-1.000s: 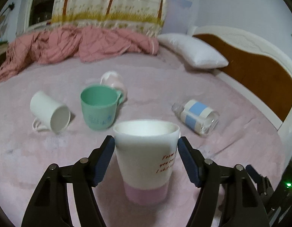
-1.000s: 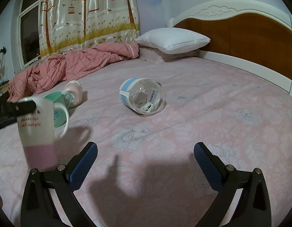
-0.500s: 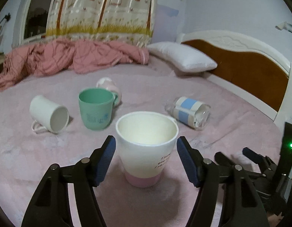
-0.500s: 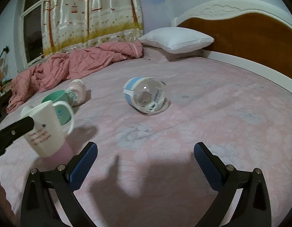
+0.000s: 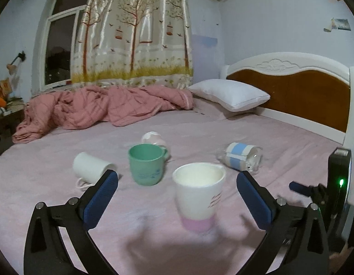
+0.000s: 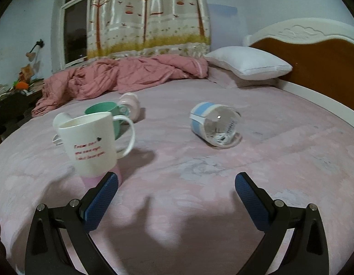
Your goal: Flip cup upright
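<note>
- The glossy ceramic mug (image 5: 198,193), white over a pink base, stands upright on the quilted pink bed (image 5: 291,142).
- The left tool (image 5: 177,194) is spread wide, empty, flanking it.
- The right tool (image 6: 177,194) gapes empty; only its view shows the mug's loop handle, at 3 o'clock.

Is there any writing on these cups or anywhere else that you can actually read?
White and pink mug: three lines of red script, too blurred to read.
Green cup: a faint blue print, unreadable.
Glass with blue band: a barcode sticker, its print too small to read.
Nothing else in view carries legible text.
</note>
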`<state>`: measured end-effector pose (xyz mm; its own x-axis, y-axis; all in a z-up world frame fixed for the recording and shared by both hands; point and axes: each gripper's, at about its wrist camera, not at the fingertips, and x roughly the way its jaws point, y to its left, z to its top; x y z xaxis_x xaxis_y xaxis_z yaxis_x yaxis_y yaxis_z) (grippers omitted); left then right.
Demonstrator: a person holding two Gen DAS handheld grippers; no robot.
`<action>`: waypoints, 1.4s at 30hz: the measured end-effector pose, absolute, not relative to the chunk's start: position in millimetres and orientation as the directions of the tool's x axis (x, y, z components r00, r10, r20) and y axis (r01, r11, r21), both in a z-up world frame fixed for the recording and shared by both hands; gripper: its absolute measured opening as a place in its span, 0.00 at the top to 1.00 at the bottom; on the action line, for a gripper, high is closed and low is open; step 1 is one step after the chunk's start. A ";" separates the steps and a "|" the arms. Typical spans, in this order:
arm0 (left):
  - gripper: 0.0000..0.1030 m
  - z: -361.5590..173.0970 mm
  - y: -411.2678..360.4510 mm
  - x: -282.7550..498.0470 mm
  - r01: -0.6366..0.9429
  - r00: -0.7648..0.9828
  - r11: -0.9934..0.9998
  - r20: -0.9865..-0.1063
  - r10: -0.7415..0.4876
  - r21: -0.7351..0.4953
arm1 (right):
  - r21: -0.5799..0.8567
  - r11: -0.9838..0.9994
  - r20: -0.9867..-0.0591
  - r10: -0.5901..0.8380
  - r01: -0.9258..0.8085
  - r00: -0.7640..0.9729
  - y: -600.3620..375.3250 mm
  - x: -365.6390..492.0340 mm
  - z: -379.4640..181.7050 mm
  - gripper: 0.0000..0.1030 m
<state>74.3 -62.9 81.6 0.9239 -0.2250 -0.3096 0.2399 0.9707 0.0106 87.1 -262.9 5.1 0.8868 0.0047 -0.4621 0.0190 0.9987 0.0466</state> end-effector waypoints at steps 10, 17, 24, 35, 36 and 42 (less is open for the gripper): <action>0.00 31.6 -30.4 71.2 0.193 0.903 0.978 -0.376 -0.207 -0.076 | 0.061 0.997 -0.457 0.073 -0.051 0.886 -262.3 87.3 6.3 0.00; 0.00 11.1 -22.7 79.3 0.178 0.892 0.974 -0.395 -0.219 -0.139 | 0.024 0.998 -0.463 0.058 -0.053 0.884 -256.4 88.2 5.0 0.00; 0.00 4.8 -24.8 81.1 0.146 0.894 0.981 -0.409 -0.185 -0.127 | -0.019 0.998 -0.471 0.050 -0.067 0.881 -249.6 90.5 3.0 0.00; 0.00 2.5 -24.8 80.9 0.142 0.892 0.982 -0.415 -0.181 -0.123 | -0.060 0.995 -0.469 0.044 -0.082 0.882 -240.1 88.9 1.4 0.00; 0.00 2.7 -24.7 81.0 0.140 0.892 0.983 -0.415 -0.179 -0.122 | -0.059 0.995 -0.470 0.045 -0.082 0.882 -240.3 89.1 1.4 0.00; 0.00 3.0 -28.2 81.3 0.128 0.895 0.987 -0.418 -0.157 -0.096 | -0.059 0.995 -0.470 0.044 -0.082 0.882 -239.6 89.0 1.2 0.00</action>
<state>81.3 -28.2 3.0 0.8947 -0.1570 -0.4182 0.1283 0.9871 -0.0960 89.0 -239.6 1.2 0.8817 0.0443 -0.4697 -0.0817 0.9949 -0.0595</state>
